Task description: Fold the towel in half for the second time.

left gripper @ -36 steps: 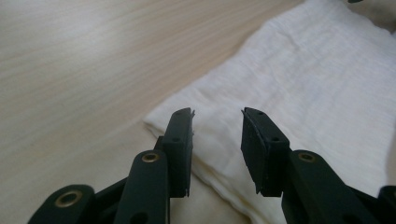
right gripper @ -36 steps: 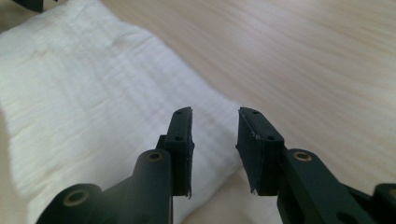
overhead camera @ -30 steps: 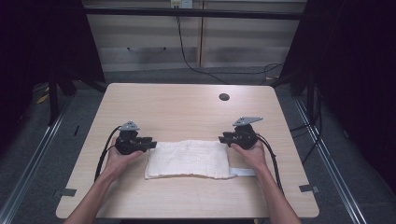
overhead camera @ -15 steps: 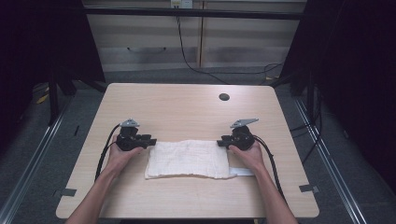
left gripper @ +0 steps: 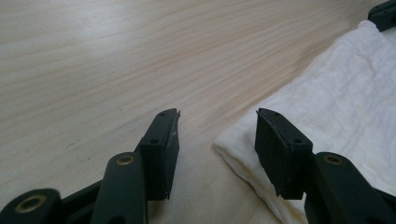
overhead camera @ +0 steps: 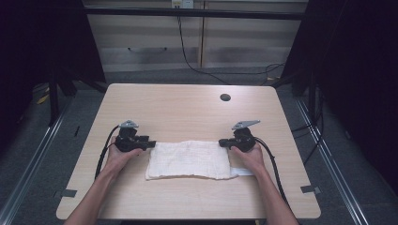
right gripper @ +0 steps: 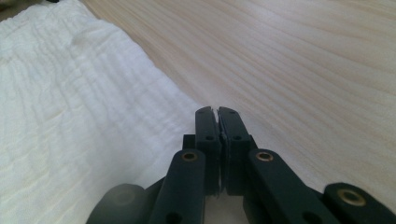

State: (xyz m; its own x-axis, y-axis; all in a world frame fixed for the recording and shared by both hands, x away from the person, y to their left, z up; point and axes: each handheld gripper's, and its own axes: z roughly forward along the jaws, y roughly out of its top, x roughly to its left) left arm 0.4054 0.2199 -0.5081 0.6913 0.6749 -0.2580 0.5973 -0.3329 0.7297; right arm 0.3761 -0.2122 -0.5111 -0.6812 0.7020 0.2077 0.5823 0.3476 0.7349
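Item: white cloth (overhead camera: 189,160), folded to a flat oblong, lying on the near half of the wooden table (overhead camera: 187,105). Its long axis ran left to right across the table, between the two grippers.

Left gripper (overhead camera: 148,145): sat at the cloth's far left corner, pointing inward along the long axis. In the left gripper view the left gripper (left gripper: 217,140) stood spread, the corner of the cloth (left gripper: 327,107) lying between the jaws, nearer the right-hand one and not yet pinched. The cloth extended away to the right of the jaws.

Right gripper (overhead camera: 224,143): sat at the cloth's far right corner, also pointing inward. In the right gripper view the right gripper (right gripper: 217,114) was pressed together; whether it pinched an edge of the cloth (right gripper: 74,116) could not be told, since the fabric lay just left of the tips.

Both hands were about equally near the cloth, each at its own end.

View notes: the high view gave the cloth's full outline and a small cable hole (overhead camera: 225,97) beyond the cloth toward the table's far edge; the gripper views alone gave the jaw gaps and the crinkled weave.

Judgement: the left jaws would need to close on the corner before any lift.
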